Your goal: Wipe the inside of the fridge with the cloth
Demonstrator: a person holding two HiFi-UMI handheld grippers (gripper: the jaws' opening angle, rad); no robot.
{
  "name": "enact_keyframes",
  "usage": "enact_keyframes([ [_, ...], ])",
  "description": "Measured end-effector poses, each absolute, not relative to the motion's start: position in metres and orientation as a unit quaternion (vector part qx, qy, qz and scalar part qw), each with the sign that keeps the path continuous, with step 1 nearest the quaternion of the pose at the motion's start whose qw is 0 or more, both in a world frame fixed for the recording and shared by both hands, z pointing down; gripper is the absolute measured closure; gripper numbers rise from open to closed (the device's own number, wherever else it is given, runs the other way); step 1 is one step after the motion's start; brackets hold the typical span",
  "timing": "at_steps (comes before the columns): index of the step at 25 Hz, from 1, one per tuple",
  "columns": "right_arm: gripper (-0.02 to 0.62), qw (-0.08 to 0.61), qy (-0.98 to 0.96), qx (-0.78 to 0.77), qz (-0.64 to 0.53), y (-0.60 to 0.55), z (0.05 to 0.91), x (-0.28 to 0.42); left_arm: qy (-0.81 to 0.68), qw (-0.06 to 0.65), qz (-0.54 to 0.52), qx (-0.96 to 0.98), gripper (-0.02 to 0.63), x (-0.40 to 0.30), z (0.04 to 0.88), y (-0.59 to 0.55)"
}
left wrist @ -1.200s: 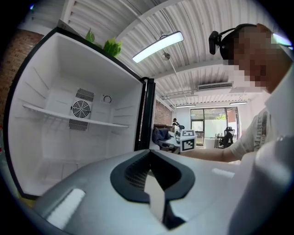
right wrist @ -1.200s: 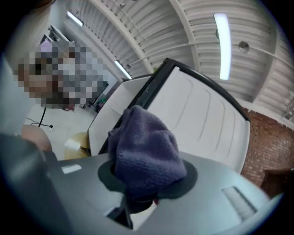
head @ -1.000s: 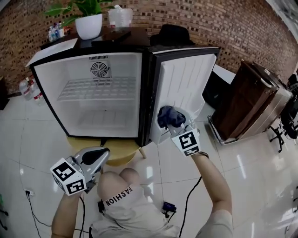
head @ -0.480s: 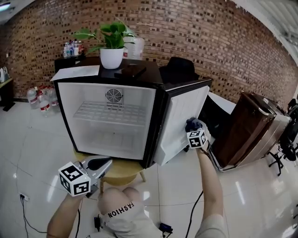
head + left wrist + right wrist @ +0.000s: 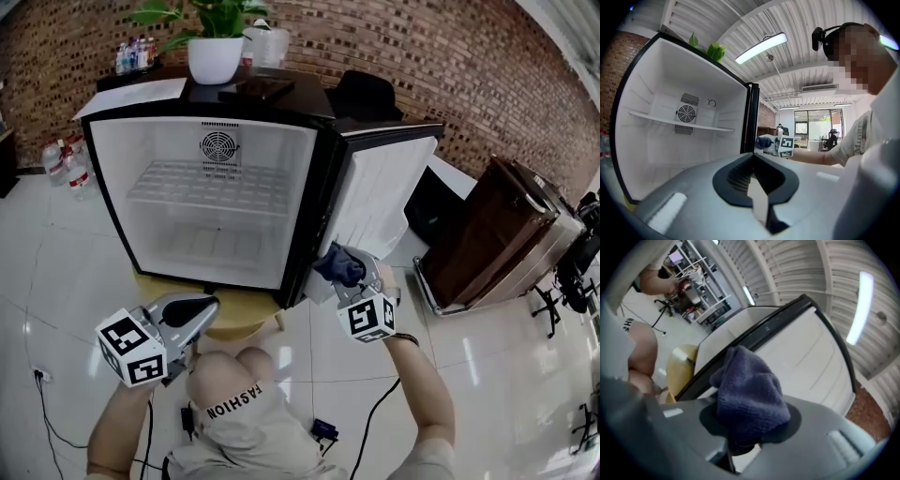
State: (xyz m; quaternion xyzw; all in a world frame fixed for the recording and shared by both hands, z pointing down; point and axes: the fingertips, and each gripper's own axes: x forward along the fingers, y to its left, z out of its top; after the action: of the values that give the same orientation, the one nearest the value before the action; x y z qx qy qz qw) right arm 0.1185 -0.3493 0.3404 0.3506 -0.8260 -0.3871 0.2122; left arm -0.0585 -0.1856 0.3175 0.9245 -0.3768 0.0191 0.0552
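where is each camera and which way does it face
Head view: on the person's head, looking steeply down at the open fridge, left tool, right tool and knee.
Left gripper view: on the left tool, facing into the fridge; torso and right arm show.
Right gripper view: on the right tool, facing the fridge door past the gripped cloth; knee shows.
All three show the cloth.

Grey left claw (image 5: 212,303) and right claw (image 5: 350,275) bear black-and-white marker cubes (image 5: 131,348).
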Motion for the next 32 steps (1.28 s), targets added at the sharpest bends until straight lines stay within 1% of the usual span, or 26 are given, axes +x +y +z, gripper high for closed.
enact_keyframes([
  [3,0.477,0.255,-0.818,0.339,-0.388,-0.369,0.365,0.132,-0.363,0.071,0.01,0.929,0.605,-0.049,0.322,-0.183],
  [6,0.477,0.29,-0.798,0.363,-0.384,-0.402,0.371,0.159,-0.349,0.084,0.001,0.933,0.605,-0.048,0.322,-0.177],
  [11,0.477,0.328,-0.794,0.413,-0.301,-0.483,0.375,0.215,-0.362,0.094,-0.004,0.927,0.605,-0.059,0.32,-0.176],
  [15,0.476,0.4,-0.75,0.442,-0.287,-0.53,0.38,0.25,-0.364,0.097,-0.008,0.926,0.605,-0.062,0.318,-0.174],
  [17,0.477,0.416,-0.718,0.483,-0.28,-0.548,0.377,0.272,-0.363,0.099,-0.007,0.927,0.605,-0.06,0.32,-0.174],
  [18,0.477,0.411,-0.705,0.51,-0.271,-0.552,0.371,0.284,-0.362,0.1,-0.006,0.927,0.605,-0.059,0.321,-0.174],
  [19,0.477,0.389,-0.705,0.533,-0.259,-0.549,0.36,0.291,-0.361,0.1,-0.005,0.927,0.605,-0.057,0.323,-0.174],
  [20,0.477,0.353,-0.716,0.549,-0.248,-0.537,0.346,0.291,-0.36,0.101,-0.004,0.927,0.605,-0.056,0.324,-0.174],
  [22,0.476,0.26,-0.749,0.554,-0.253,-0.486,0.316,0.275,-0.361,0.104,0.0,0.927,0.605,-0.056,0.327,-0.174],
  [24,0.474,0.152,-0.794,0.533,-0.25,-0.419,0.297,0.254,-0.362,0.116,-0.002,0.925,0.605,-0.056,0.33,-0.173],
  [25,0.472,0.095,-0.821,0.519,-0.216,-0.389,0.296,0.248,-0.362,0.12,-0.005,0.924,0.605,-0.056,0.33,-0.173],
  [27,0.472,-0.017,-0.874,0.478,-0.085,-0.351,0.312,0.238,-0.361,0.121,-0.006,0.925,0.605,-0.056,0.329,-0.177],
  [28,0.472,-0.055,-0.889,0.454,-0.021,-0.341,0.326,0.233,-0.36,0.119,-0.004,0.925,0.605,-0.055,0.33,-0.178],
  [29,0.472,-0.067,-0.897,0.437,0.014,-0.335,0.345,0.227,-0.357,0.117,-0.001,0.927,0.605,-0.052,0.331,-0.178],
  [30,0.472,-0.045,-0.9,0.434,0.014,-0.334,0.367,0.222,-0.355,0.116,0.001,0.928,0.605,-0.05,0.333,-0.177],
  [32,0.472,0.065,-0.889,0.448,-0.065,-0.337,0.412,0.207,-0.352,0.115,0.006,0.929,0.605,-0.046,0.337,-0.174],
])
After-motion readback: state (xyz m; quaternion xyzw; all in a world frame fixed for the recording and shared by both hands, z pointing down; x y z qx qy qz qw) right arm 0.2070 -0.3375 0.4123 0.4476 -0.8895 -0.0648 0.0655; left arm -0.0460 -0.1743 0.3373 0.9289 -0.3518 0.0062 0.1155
